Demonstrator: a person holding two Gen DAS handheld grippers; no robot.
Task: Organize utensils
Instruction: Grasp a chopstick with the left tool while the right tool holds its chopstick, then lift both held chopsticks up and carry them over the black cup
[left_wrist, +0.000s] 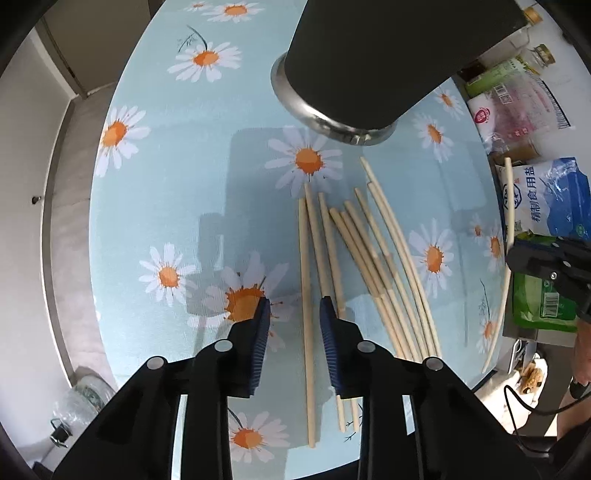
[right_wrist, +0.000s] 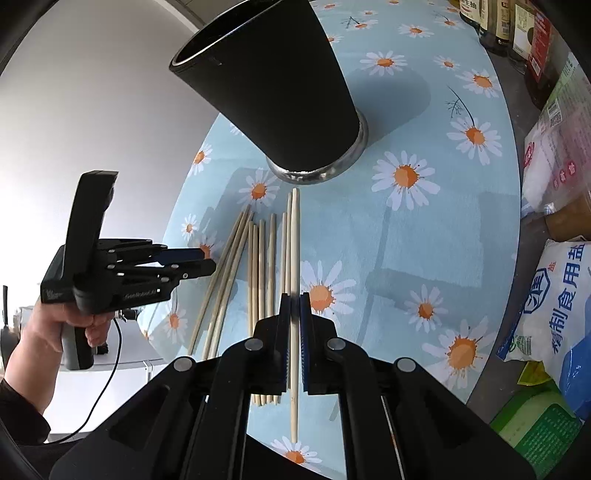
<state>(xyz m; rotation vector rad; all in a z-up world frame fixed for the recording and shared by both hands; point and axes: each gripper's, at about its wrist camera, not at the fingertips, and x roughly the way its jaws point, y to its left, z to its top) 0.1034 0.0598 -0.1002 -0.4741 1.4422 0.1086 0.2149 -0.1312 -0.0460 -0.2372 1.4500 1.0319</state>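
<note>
In the left wrist view, the left gripper is pointing down at a round table covered in a pale blue daisy-print cloth. Its blue-padded jaws are standing a little apart with one chopstick lying on the cloth between them; neither pad is pressing on it, so nothing is gripped. To the right of that stick, the other chopsticks are lying loosely fanned near the middle of the table, their far tips pointing toward a black holder with a metal foot that is standing toward the table's far edge. By the right edge, a salt bag and other food packets are crowding together. The right gripper is showing there too, lifting a single long chopstick above the table's right edge.

In the right wrist view, the right gripper is clamping tight on that single chopstick, which is running straight between the pads toward the black holder. The loose chopsticks are lying on the cloth just left of it, between the holder and the near edge. At the left, a hand is holding the left gripper over the left edge of the pile.
</note>
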